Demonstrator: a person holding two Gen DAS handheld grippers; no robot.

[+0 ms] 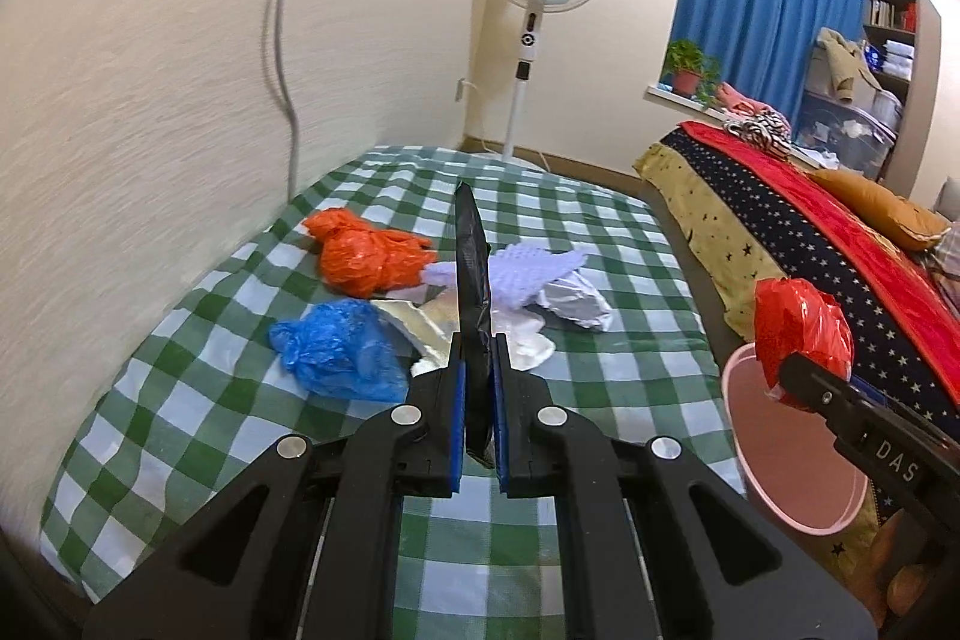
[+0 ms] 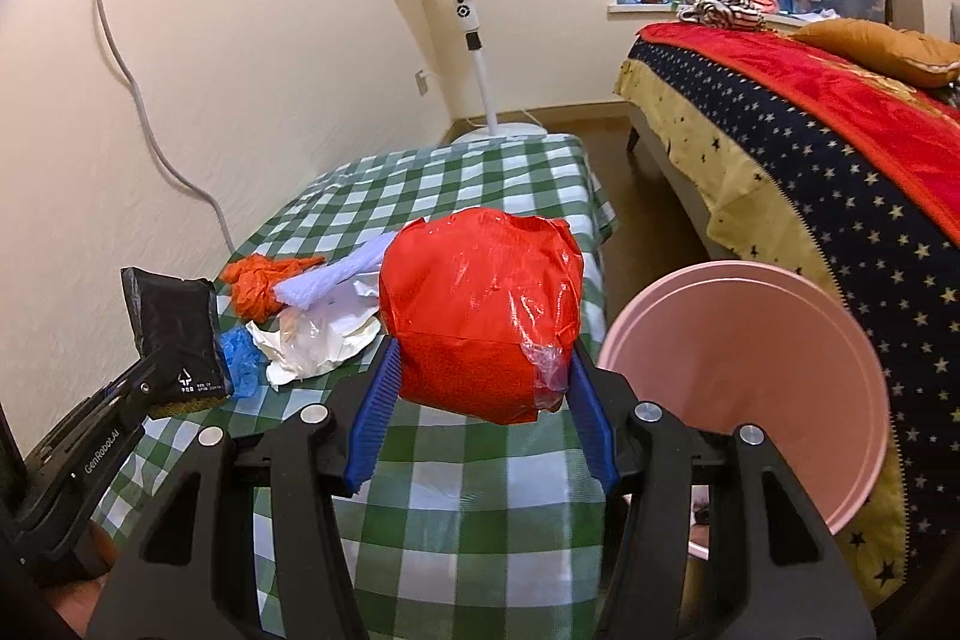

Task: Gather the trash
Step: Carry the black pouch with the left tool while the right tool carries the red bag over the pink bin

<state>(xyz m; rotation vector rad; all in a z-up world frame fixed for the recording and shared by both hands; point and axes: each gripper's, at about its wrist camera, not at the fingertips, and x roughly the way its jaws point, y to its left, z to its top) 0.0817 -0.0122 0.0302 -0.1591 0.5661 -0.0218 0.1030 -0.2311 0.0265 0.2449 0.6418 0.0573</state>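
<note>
Trash in both your grippers: the right gripper (image 2: 480,370) is clamped on a red bag (image 2: 480,316), with the pink bin (image 2: 744,388) at its 3 o'clock, probably nearest. Your left gripper (image 1: 478,394) pinches a black packet (image 1: 471,268) edge-on, over the checked table (image 1: 240,388).

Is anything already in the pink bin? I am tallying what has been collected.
No: in the right wrist view the pink bin shows only bare inner wall, and the red bag sits gripped in the right tongs beside it.
</note>
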